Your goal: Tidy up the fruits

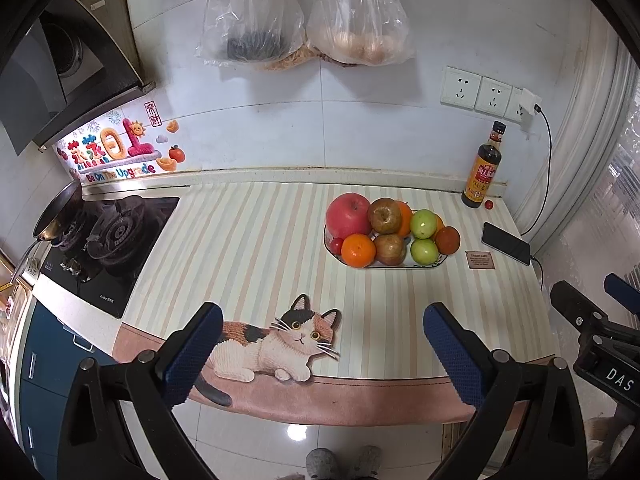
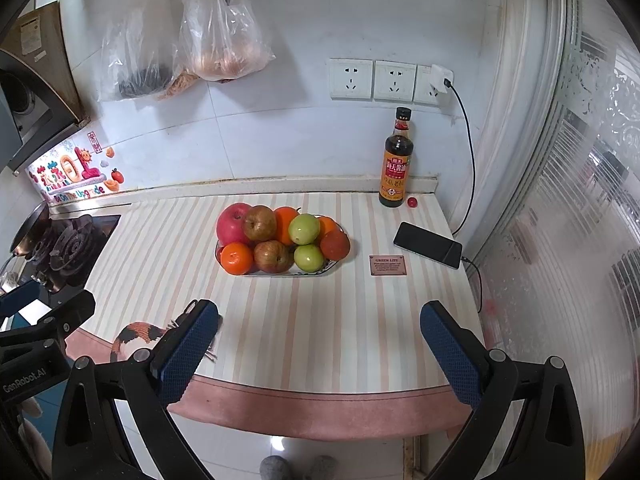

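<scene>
While both grippers, left (image 1: pixel 323 342) and right (image 2: pixel 320 340), hung spread wide and empty at the counter edge, the fruits (image 2: pixel 280 240) sat heaped in the dish (image 2: pixel 316 273), one small red one (image 2: pixel 412 201) apart beside the bottle (image 2: pixel 397 164); any reach wanted care not to topple the heap.

Oval plate (image 2: pixel 328 269) piled with red apple (image 2: pixel 232 224), oranges, brownish apples, green fruits, mid-counter

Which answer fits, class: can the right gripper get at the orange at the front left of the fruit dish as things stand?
Probably yes. The right gripper is open and empty, and only bare striped mat lies between it and the orange, which sits exposed at the dish edge.
</scene>
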The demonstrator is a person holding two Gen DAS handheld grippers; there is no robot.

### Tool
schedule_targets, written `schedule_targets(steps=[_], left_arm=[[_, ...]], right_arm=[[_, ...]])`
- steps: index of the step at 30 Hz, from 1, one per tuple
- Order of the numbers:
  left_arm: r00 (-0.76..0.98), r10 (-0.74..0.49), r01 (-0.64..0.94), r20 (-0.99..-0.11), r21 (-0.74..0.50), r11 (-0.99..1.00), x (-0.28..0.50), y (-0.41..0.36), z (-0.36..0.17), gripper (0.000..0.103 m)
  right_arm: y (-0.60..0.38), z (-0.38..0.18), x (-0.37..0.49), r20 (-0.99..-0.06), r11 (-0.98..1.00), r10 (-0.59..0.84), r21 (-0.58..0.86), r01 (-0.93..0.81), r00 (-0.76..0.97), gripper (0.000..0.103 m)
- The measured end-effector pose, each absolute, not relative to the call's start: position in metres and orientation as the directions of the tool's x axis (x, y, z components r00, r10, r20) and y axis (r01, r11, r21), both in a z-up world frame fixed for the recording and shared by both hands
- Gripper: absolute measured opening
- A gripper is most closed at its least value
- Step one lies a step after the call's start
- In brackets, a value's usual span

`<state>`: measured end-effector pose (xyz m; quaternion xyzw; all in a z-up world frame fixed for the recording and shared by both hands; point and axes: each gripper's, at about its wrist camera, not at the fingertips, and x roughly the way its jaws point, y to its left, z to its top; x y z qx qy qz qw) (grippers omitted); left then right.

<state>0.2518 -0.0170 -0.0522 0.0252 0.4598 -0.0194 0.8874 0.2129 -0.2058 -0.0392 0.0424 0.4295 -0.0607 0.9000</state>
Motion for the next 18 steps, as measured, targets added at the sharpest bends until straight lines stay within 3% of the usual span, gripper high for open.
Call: schedule_targets(steps=[18], left_arm=[[0.572,-0.016,0.06,-0.82,0.022,0.998,0.2481,-0.0187,-0.0505,0.103]], right_arm=[[-0.2035,-0.0377,0.2102,-0.781,0.99,-0.077,0.015,0.141,0.62,0.103]])
